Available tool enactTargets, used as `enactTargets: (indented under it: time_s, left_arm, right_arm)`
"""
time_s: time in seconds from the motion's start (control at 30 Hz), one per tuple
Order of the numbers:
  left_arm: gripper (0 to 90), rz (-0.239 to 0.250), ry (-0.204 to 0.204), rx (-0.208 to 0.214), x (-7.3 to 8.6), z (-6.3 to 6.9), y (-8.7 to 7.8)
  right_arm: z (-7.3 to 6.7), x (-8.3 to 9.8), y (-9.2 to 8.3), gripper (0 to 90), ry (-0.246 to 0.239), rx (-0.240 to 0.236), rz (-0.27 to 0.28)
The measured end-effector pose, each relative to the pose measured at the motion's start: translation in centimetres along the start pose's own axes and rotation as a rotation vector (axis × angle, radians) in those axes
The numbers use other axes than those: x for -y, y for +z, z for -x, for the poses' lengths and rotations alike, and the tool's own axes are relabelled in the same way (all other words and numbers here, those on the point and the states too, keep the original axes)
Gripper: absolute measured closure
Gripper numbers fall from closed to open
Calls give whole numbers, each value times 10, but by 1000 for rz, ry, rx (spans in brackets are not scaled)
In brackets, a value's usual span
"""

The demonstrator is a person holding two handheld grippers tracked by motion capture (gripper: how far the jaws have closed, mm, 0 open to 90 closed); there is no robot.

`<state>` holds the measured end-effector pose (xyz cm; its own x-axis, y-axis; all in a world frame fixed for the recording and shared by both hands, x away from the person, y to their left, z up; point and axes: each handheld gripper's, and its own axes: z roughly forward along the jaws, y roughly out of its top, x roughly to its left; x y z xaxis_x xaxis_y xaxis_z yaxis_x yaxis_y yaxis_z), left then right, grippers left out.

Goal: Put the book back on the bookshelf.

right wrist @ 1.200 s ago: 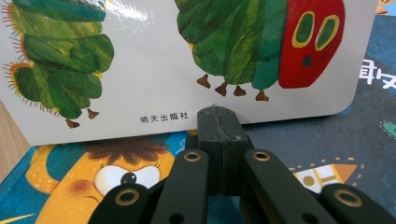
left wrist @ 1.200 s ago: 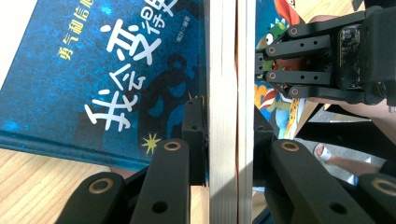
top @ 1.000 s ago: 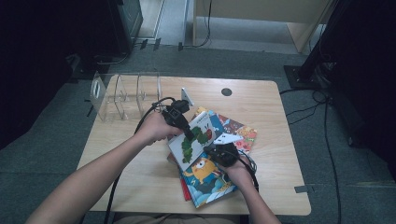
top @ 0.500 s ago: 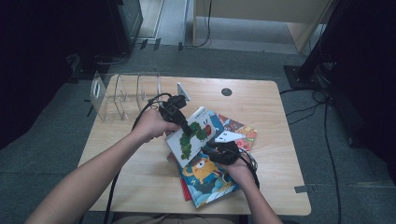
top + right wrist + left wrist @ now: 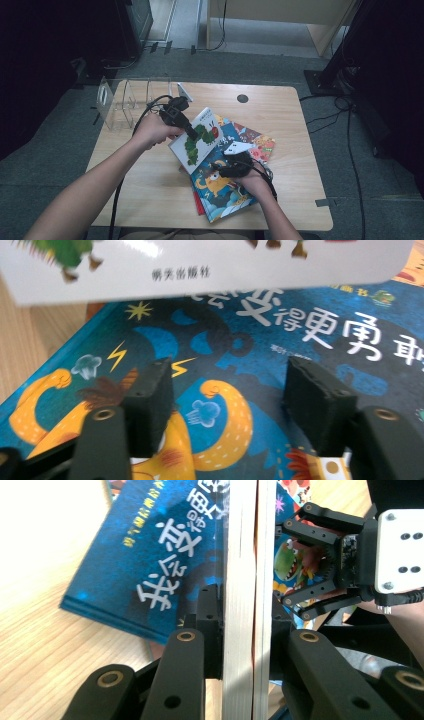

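Note:
A white picture book with a green caterpillar (image 5: 197, 142) is tilted up off a stack of books on the wooden table (image 5: 150, 190). My left gripper (image 5: 191, 134) is shut on its edge; in the left gripper view the jaws (image 5: 245, 625) clamp the pale page block (image 5: 245, 555). Under it lies a blue book with a yellow monster (image 5: 220, 187) (image 5: 225, 340). My right gripper (image 5: 220, 167) (image 5: 232, 395) hovers just above that blue cover; its jaws have just been opening and nothing is between them. The white book's lower edge (image 5: 200, 265) hangs right ahead of it.
A clear acrylic book rack (image 5: 127, 97) stands at the table's far left corner. An orange-red book (image 5: 257, 142) pokes out at the stack's right, and a red one (image 5: 199, 205) under the blue one. A round cable hole (image 5: 242, 98) lies near the far edge.
The left gripper has carried the caterpillar book a little up and toward the rack. The right gripper has stayed over the blue book.

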<state>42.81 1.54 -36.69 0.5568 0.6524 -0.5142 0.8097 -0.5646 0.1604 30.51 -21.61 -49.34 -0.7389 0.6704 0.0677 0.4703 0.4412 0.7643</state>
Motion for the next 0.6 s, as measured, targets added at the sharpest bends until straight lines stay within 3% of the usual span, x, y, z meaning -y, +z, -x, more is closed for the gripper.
enactTargets:
  time_s: [0.17, 0.6]
  left_arm:
    - [771, 26, -14, 11, 3, -7, -9]
    - [771, 57, -46, -13, 13, -21, -27]
  right_arm:
    - [-6, 0, 2, 244, -61, -5, -24]
    - [-5, -1, 3, 222, -62, -11, -26]
